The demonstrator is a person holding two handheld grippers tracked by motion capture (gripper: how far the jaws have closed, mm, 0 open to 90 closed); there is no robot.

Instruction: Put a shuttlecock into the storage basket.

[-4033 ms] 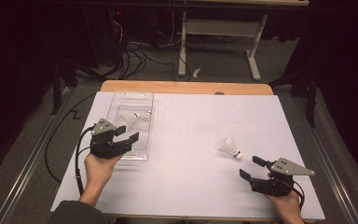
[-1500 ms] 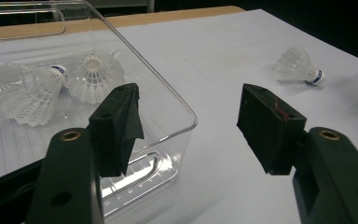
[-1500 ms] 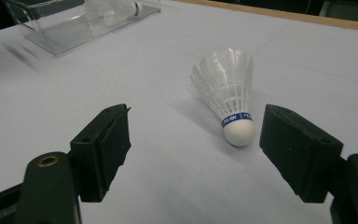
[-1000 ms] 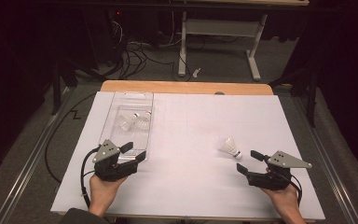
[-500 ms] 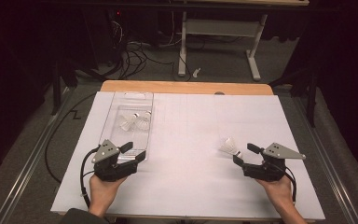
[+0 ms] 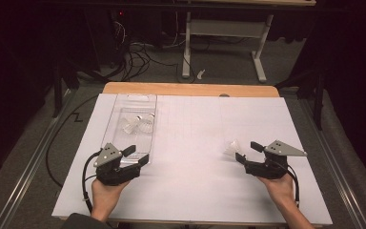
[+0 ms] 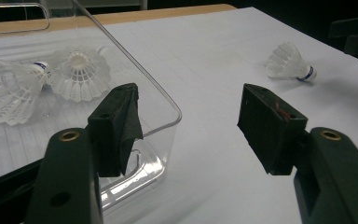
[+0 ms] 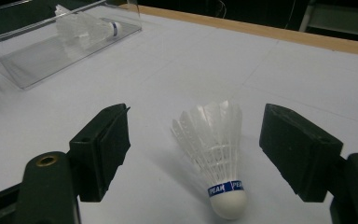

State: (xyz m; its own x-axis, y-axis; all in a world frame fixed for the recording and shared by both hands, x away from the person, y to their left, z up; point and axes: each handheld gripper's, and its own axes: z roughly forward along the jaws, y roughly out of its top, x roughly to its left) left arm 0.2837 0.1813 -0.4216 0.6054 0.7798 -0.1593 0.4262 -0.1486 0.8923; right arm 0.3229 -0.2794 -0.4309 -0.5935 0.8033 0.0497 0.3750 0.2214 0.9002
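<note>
Right gripper (image 8: 193,154) wide open around the lying shuttlecock (image 8: 214,154), left gripper (image 7: 189,126) open, empty.

White shuttlecock (image 8: 213,154) with blue band; clear tray (image 6: 148,107); black jaws.

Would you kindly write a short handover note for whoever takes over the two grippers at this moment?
Left gripper: open, holding nothing, at the near end of the clear tray.
Right gripper: open, jaws either side of the loose shuttlecock lying on the white sheet, not yet closed on it.
Done: two shuttlecocks lie in the tray.
Left, probably: grip the loose one and put it in the tray.
</note>
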